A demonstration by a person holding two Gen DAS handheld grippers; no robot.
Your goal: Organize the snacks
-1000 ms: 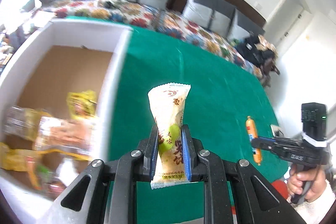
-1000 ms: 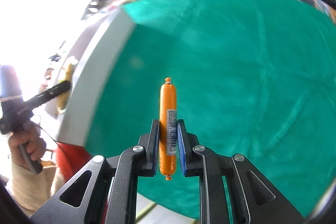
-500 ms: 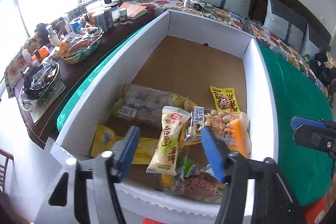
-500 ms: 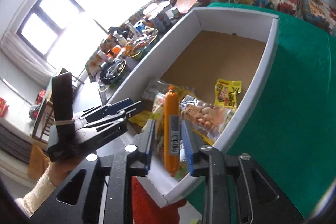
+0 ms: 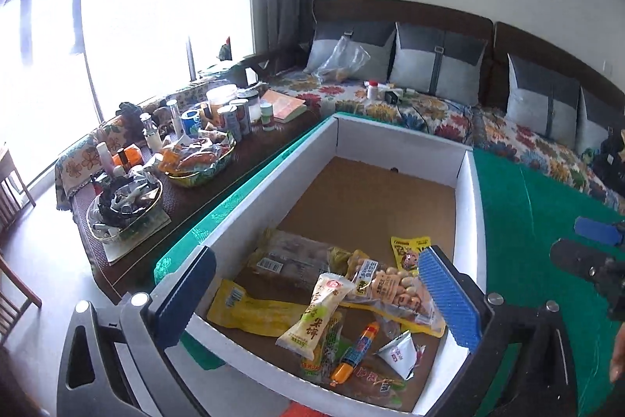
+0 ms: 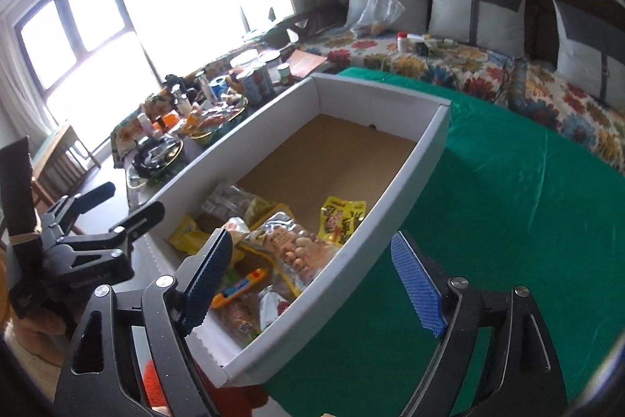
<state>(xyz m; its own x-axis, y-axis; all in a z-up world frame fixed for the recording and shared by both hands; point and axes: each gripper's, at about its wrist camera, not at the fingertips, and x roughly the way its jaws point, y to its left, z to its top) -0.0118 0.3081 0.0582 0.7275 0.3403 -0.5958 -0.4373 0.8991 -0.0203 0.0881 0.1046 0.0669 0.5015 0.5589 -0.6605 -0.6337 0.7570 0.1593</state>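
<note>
A living room with a long sofa (image 5: 449, 112) under a floral cover and grey cushions runs along the far wall, and a bright window lights a dark side table (image 5: 218, 182) crowded with jars, cans and dishes. In front of the sofa a green cloth (image 6: 508, 190) covers the work surface, and on it sits a large white cardboard box (image 5: 474, 206) with a brown floor. The snacks lie heaped at the near end of the box: a clear bag of peanuts (image 5: 394, 290), a rice-cracker packet (image 5: 316, 315) lying across the pile, a yellow packet (image 5: 250, 311) beside it, and the orange sausage stick (image 5: 353, 352) among them. The left gripper (image 5: 316, 299) hangs over the near end of the box, jaws spread wide and holding nothing. The right gripper (image 6: 312, 280) hovers by the box's near right wall, its jaws likewise wide apart and empty.
</note>
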